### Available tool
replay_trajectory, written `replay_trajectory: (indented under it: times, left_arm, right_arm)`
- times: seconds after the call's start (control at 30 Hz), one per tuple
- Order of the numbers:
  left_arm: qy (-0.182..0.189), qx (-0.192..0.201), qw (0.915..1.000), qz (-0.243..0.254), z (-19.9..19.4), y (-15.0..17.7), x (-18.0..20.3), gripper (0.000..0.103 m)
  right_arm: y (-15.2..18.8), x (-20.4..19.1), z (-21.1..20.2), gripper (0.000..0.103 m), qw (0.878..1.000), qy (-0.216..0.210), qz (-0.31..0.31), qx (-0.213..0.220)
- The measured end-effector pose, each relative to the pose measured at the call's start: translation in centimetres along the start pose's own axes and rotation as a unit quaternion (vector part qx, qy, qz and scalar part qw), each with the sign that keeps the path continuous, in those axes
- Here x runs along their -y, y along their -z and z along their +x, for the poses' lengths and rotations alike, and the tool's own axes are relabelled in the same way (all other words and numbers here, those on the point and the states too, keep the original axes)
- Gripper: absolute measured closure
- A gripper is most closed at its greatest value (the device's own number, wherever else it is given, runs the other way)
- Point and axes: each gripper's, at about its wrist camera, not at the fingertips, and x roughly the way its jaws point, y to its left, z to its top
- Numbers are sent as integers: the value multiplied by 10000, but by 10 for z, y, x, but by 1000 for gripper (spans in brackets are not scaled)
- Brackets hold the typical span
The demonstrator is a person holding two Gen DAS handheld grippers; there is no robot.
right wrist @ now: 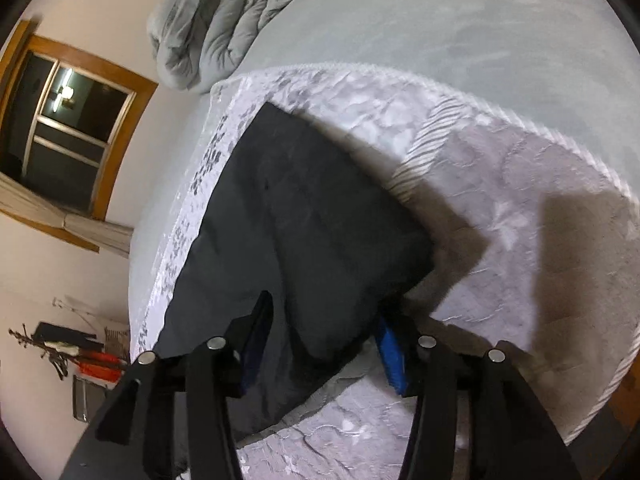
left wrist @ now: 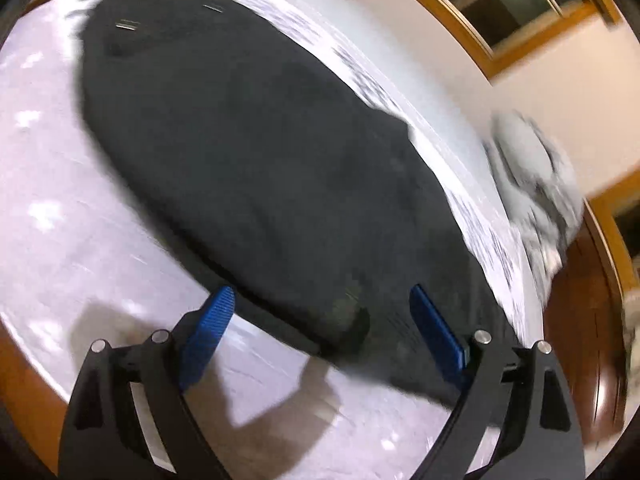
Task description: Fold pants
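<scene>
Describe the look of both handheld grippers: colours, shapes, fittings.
The left gripper has a black angular frame of flat linkage arms joined by round silver pins, and two ribbed bright-blue fingers. The right gripper matches: black linkage arms, silver pins, blue pads. No cables, sleeves or readable markings show.

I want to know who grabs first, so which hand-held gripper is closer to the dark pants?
Right. The right hand-held gripper straddles a raised corner of the pants; the left hand-held gripper hangs open above their near edge.

The pants (right wrist: 304, 216) lie on the mattress (right wrist: 500, 184), with the quilt (right wrist: 216, 28) behind them.
</scene>
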Motion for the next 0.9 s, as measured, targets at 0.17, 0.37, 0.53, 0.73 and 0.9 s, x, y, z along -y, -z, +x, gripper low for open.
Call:
replay_trajectory:
  times: [0.17, 0.37, 0.53, 0.73, 0.9]
  left_arm:
    - [114, -298, 9987, 397, 23, 19, 27, 14]
    - [45, -319, 9988, 356, 32, 17, 23, 28]
    - [-118, -477, 9974, 530, 35, 14, 25, 31]
    - [-258, -615, 9955, 673, 39, 12, 32, 31]
    - [-304, -669, 9942, 788, 41, 12, 36, 30]
  right_arm:
    - [3, -8, 6, 70, 9993, 231, -265, 88]
    - [2, -19, -1, 89, 9981, 343, -476, 173]
    - [10, -55, -5, 89, 9849, 1197, -1214, 304]
    - [23, -102, -25, 90, 9646, 1600, -1998, 627]
    - [45, -164, -35, 90, 9256, 1965, -3101, 926]
